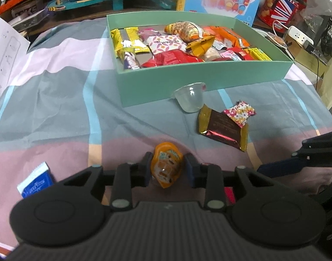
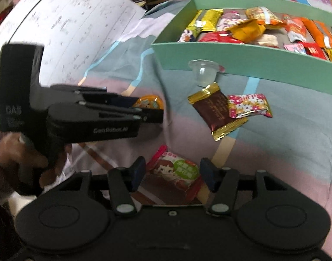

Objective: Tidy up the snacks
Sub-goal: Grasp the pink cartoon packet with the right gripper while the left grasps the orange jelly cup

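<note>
One green box (image 1: 200, 80) is sitting at the far side, holding too many wrapped snacks to count. Six loose snacks are lying on the cloth: two jelly cups, one clear (image 1: 190, 99), one orange (image 1: 166, 167); one brown bar (image 1: 222, 128); one flowered candy (image 1: 240, 113); one blue packet (image 1: 36, 182); one strawberry candy (image 2: 176, 174). Two grippers are showing.

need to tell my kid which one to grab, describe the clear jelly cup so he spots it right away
Find the mint-green box of snacks on the bedsheet. The clear jelly cup sits against its front wall, just above the brown wrapper. It is the only see-through item.
</note>
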### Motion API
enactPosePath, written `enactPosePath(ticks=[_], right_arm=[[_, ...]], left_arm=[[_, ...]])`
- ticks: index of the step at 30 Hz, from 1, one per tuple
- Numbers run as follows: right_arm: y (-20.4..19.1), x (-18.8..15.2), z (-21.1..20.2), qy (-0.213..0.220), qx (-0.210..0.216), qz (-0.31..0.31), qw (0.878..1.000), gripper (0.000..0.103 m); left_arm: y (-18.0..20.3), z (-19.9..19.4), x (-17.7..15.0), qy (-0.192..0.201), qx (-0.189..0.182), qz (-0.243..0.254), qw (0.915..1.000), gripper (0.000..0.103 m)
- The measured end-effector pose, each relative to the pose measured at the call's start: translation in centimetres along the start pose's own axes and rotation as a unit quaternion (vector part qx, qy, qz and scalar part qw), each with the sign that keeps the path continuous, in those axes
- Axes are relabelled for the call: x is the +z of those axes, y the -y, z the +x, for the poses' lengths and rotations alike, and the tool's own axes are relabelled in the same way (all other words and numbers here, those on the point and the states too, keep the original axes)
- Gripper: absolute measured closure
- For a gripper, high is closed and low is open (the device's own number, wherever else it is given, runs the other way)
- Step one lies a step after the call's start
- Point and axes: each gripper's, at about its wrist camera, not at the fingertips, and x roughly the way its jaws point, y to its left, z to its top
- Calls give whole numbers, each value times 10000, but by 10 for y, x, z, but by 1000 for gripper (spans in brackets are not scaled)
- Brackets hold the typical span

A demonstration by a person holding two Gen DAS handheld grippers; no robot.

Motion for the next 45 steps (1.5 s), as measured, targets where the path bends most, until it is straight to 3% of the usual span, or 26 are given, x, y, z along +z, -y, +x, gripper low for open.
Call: enactPosePath(ticks=[7, 8, 15, 16, 20, 21, 24, 27, 36, 39, 41, 45], right_arm=[[-17, -4, 6, -100, -192, -655, 9976, 42], [-15, -4, 5, -139, -150, -636, 9978, 36], [-3, -4, -17, 176, -153, -348, 9991, 36], [-3, -5, -18, 148, -160, -379, 9990, 39], [-6, -13, -22, -69, -151, -367, 9992, 86], [-5, -15, -22, -136, -75, -269, 9995, 89], [-4, -20, -19, -358, 106, -82, 9993, 89], [-3, -18, -7, -506, -21, 27, 9987, 89], [15, 17, 6, 73, -507, 856, 9950, 86], [22, 20, 1, 126, -406, 1172, 9922, 85], [26, 20, -1, 140, -343, 1418, 9892, 74], [34, 21, -3, 65, -104, 1939, 9809, 73]], left_arm=[[-6, -5, -5, -36, -60, -167, 9998, 72], [-5, -5, -6, -35, -51, -160, 9999, 72], [1, -3, -5, 3, 61, -55, 10000, 74], [2, -3, -5, 8, 89, -44, 10000, 75], [-3, -4, -6, 42, 78, -175, 9998, 82], [-4, -4, -6, 47, 53, -222, 9997, 82], [-6, -3, -6, 64, 27, -259, 9996, 82], [-8, -4, -7, 68, -31, -310, 9995, 82], [-15, -5, -9, 90, -204, -428, 9988, 82], [-17, -5, -10, 111, -251, -449, 9986, 82], [-18, -4, -10, 122, -265, -455, 9985, 82], [-19, -8, -13, 131, -258, -480, 9984, 82]])
